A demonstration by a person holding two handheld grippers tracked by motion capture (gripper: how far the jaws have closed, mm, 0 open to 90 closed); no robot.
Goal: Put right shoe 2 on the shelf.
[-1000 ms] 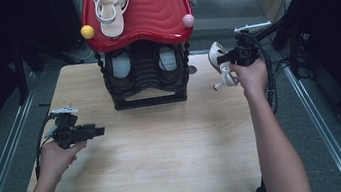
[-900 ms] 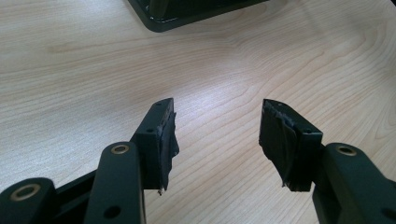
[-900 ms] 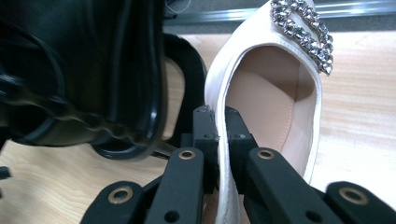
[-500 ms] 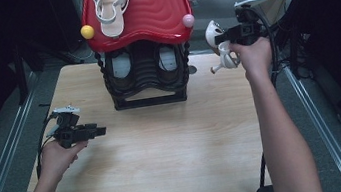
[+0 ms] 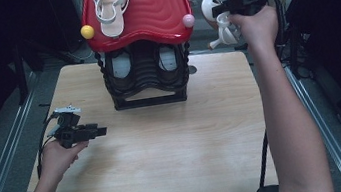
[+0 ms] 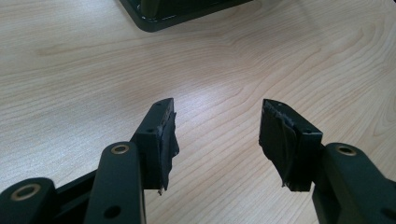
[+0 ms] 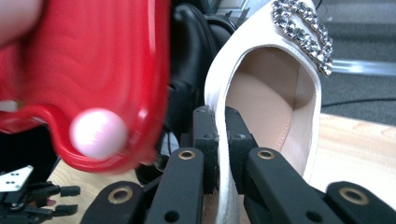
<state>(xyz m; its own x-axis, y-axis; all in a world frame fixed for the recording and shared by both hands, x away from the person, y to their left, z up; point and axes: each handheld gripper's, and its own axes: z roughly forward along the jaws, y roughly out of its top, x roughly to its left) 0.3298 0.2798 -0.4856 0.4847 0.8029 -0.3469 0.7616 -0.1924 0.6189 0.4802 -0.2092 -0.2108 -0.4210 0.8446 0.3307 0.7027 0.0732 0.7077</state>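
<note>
At the top centre of the high view a red wavy-topped rack (image 5: pixel 146 8) stands on the pale wood table (image 5: pixel 168 167), a strappy white sandal (image 5: pixel 112 3) lying on it. Upper right, the right gripper (image 5: pixel 221 10) holds a white high-heeled shoe (image 7: pixel 280 107) with a rhinestone buckle (image 7: pixel 303 32) in the air beside the rack, fingers (image 7: pixel 205 140) pinching its side wall. The left gripper (image 5: pixel 102 130), at lower left over bare table, has its fingers (image 6: pixel 161 140) spread wide around nothing.
</note>
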